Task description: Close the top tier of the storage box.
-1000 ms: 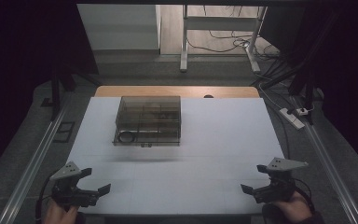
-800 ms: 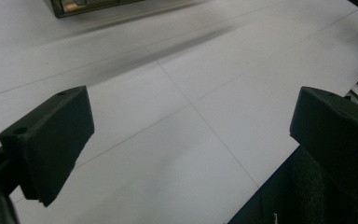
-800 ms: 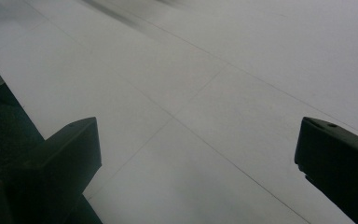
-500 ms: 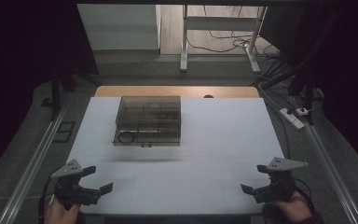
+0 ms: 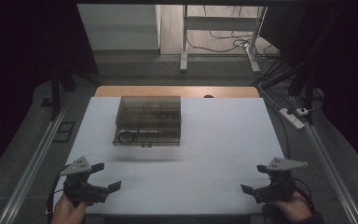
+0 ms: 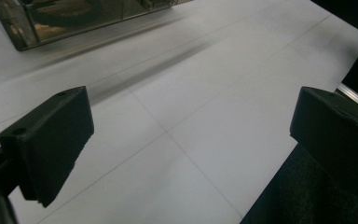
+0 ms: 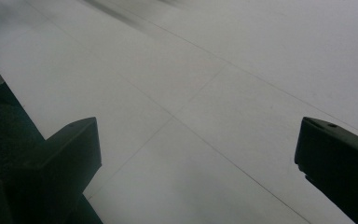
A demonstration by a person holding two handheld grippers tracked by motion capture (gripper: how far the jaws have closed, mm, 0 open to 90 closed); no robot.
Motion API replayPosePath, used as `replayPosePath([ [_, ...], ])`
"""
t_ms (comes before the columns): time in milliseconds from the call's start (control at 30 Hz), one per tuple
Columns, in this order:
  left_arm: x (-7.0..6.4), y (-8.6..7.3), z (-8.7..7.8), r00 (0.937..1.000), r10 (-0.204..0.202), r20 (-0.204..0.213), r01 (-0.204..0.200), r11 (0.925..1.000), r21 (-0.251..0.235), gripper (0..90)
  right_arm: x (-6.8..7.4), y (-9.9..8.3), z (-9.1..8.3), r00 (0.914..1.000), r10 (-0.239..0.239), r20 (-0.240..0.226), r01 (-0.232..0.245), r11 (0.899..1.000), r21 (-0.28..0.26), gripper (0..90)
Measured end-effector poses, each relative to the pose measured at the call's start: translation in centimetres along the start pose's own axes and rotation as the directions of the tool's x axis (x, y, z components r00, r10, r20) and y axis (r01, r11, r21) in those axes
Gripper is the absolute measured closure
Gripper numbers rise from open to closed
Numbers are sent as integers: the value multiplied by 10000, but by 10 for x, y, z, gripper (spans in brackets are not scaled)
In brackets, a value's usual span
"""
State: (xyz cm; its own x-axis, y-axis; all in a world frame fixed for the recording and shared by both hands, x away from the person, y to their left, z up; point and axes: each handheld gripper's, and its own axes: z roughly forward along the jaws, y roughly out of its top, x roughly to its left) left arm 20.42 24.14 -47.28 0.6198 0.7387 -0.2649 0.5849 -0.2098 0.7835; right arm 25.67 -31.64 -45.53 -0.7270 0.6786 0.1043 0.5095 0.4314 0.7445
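We're holding the left gripper (image 5: pixel 108 176) and right gripper (image 5: pixel 254 179) spread wide, both gripping nothing, at the table's (image 5: pixel 214 140) near corners. The box (image 5: pixel 148 119) is sitting well apart from both, left of centre toward the far edge. We're reading no labels on it.

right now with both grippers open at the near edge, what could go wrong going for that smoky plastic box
1. The box sits far from both the left gripper and right gripper, so a long reach may arrive badly aimed.
2. Its lid looks closed with small parts inside; a knock might shake them about.
3. It rests on a smooth white table, so a one-sided push could slide it rather than grip it.
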Motion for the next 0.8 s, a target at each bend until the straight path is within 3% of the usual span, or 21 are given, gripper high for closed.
replayPosePath([
  [667,-12,14,26,9995,311,-54,-307,9976,627,0,0,0,0,10000,-10,-14,10,10000,35,2],
  [800,-14,18,31,9990,400,186,-411,9971,645,0,0,0,0,10000,-25,-15,25,10000,44,2],
])
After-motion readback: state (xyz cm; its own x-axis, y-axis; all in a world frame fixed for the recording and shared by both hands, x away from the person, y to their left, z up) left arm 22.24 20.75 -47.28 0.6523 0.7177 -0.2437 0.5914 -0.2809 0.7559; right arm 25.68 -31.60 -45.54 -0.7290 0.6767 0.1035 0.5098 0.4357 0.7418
